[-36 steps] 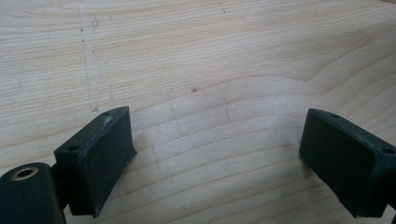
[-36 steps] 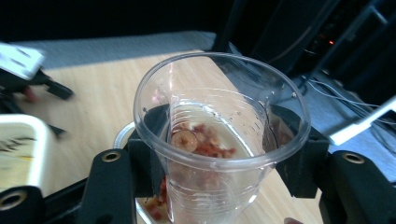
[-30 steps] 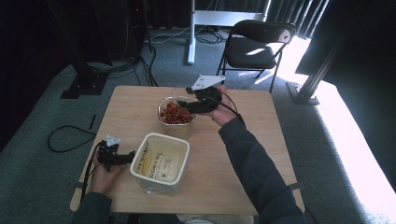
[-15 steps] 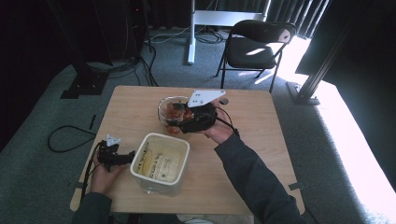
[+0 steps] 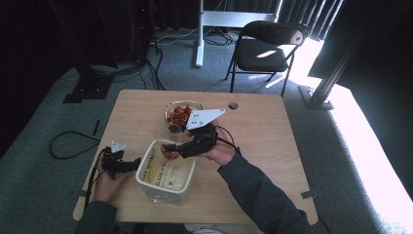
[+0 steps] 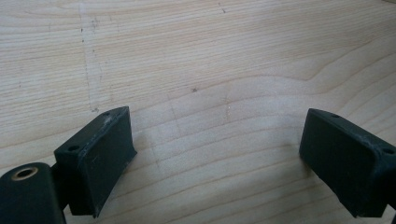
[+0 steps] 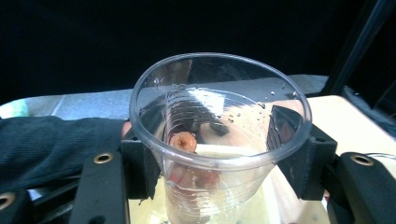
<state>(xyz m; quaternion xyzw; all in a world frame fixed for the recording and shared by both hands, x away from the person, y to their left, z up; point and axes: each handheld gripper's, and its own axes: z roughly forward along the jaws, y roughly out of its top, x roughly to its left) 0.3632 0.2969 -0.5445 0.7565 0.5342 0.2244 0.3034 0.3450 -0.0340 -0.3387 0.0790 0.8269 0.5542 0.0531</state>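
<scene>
On a wooden table [image 5: 263,131], the right gripper [image 5: 171,146] clamps a clear plastic cup [image 7: 219,140] holding a reddish piece over a white tub [image 5: 165,170], while the left gripper [image 5: 131,163], jaws spread with nothing between them, rests just left of the tub.

Clear ribbed plastic cup [image 7: 219,140], tipped over near rim of white tub [image 5: 146,181], gripped at both sides, reddish piece stuck inside. Glass bowl [image 5: 171,108] of red pieces just beyond tub, upright on table.
</scene>
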